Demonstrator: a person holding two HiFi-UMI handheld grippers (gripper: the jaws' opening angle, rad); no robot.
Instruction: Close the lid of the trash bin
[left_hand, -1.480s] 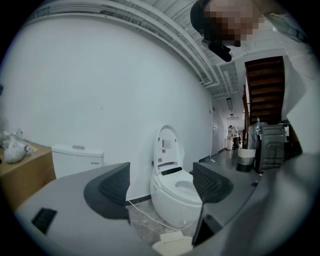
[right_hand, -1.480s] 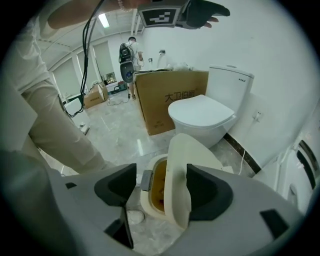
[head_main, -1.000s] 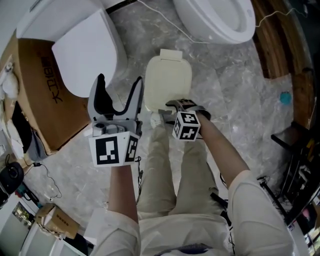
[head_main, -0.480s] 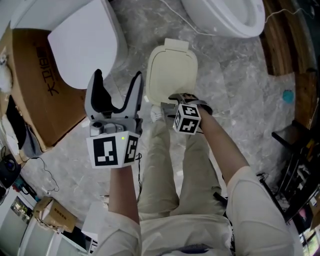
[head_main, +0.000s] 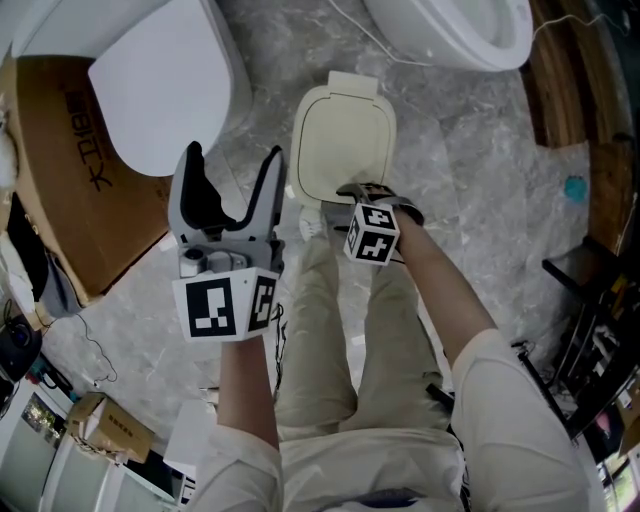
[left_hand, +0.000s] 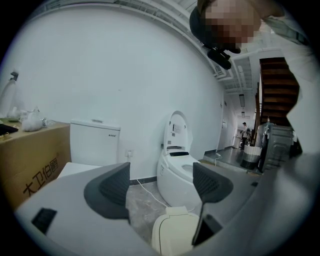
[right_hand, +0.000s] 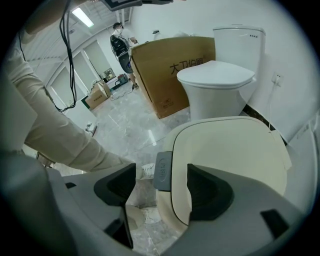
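The bin (head_main: 345, 150) stands on the marbled floor (head_main: 470, 170) just ahead of the person's feet, its smooth cream lid (right_hand: 230, 150) lying flat and shut — a rounded square with a grey tab (right_hand: 163, 171) at the front edge. The right gripper (right_hand: 160, 192) points down over that edge, jaws partly apart with the tab between them, not pinched. The left gripper (left_hand: 162, 187) is held beside the bin — jaws wide, empty.
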